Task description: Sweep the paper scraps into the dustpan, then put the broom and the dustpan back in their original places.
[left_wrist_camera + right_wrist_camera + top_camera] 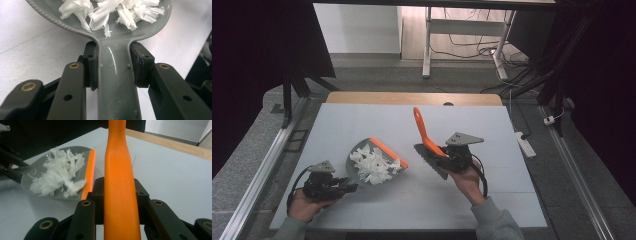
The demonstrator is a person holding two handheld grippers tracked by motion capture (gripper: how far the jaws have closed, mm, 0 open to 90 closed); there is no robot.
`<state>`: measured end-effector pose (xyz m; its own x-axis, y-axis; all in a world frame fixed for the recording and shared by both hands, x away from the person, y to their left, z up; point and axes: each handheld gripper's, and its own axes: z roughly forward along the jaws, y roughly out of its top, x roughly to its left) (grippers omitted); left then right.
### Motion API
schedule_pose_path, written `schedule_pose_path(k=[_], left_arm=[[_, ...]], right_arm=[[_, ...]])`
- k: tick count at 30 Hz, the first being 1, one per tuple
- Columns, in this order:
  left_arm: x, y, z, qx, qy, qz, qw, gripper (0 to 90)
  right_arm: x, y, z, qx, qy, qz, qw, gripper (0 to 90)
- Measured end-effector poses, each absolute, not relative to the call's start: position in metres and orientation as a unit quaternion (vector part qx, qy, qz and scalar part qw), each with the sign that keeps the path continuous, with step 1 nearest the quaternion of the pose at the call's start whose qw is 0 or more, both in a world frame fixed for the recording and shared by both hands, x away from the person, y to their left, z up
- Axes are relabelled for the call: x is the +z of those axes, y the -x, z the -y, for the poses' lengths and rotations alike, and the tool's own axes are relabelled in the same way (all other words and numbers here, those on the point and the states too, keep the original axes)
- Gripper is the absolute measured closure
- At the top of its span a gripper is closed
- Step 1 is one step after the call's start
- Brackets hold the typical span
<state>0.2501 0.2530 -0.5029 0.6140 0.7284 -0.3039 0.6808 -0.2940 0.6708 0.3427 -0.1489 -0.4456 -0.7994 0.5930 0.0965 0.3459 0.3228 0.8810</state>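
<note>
The left tool (343, 188), at the lower left of the high view, is clamped on the grey handle of the dustpan (362, 167), both pads pressing its sides. The dustpan lies on the pale worktop (492, 135) left of centre, its orange lip toward the upper right, holding a heap of white paper shreds (373, 164). The right tool (443, 159), right of centre, is clamped on the orange handle of the hand brush (426, 134), which slants toward the upper left. The dark brush head is partly hidden behind the tool.
</note>
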Motion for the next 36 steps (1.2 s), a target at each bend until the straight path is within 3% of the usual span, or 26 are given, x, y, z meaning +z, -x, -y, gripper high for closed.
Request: schedule_pose_path(k=[21,36], left_arm=[[-0.497,-0.248,-0.248,0.075,-0.769,-0.483,0.413,61.7],[-0.499,-0.249,-0.250,0.092,-0.748,-0.516,0.407,61.7]], right_arm=[[-0.449,-0.333,0.210,0.511,-0.301,-0.798,0.106,70.5],[-0.454,-0.329,0.228,0.499,-0.326,-0.796,0.106,70.5]])
